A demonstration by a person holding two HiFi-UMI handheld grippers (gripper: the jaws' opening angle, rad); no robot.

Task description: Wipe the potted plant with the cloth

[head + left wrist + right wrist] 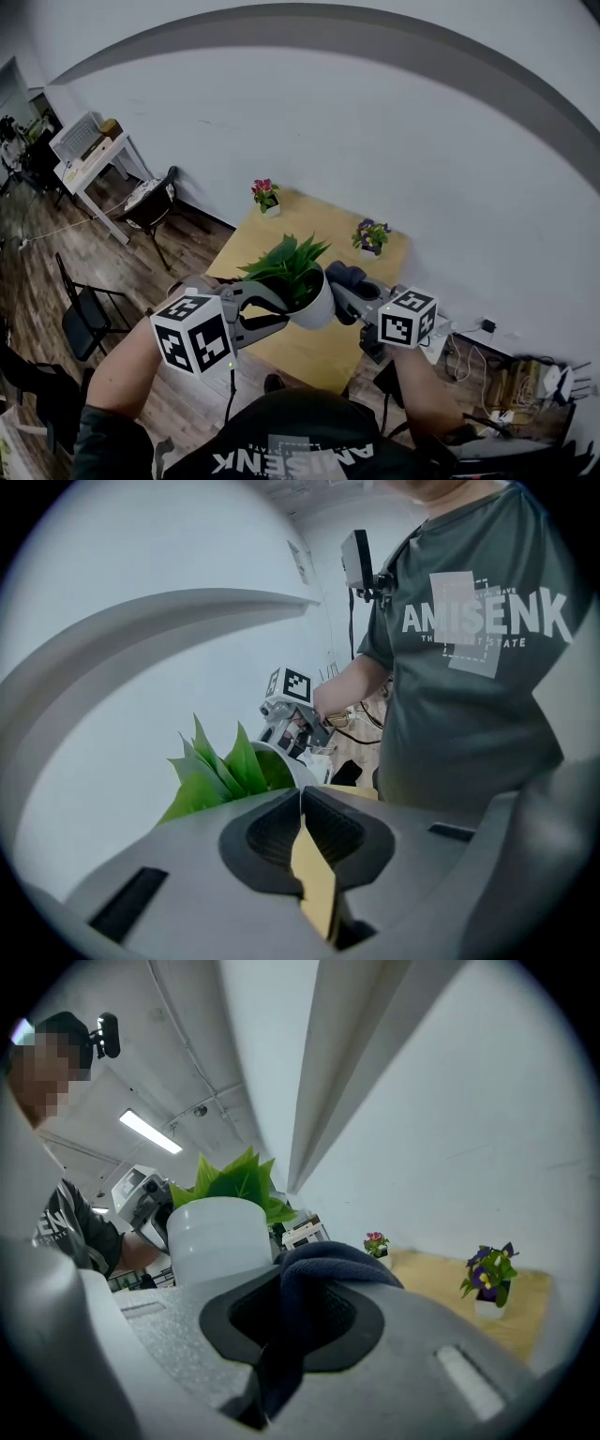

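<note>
The left tongs (pixel 300 793) hide most of the pot (pixel 291 764). The right tongs (pixel 298 1288) swallow the lower part of the cloth (pixel 337 1258).

We see a light wooden table (pixel 319 225) standing on the plank floor (pixel 178 253) by the white wall. Two small flowerpots sit on it near its far edge, well apart: one with pink blooms (pixel 266 196) at the left corner, one with purple blooms (pixel 371 237) at the right.
</note>
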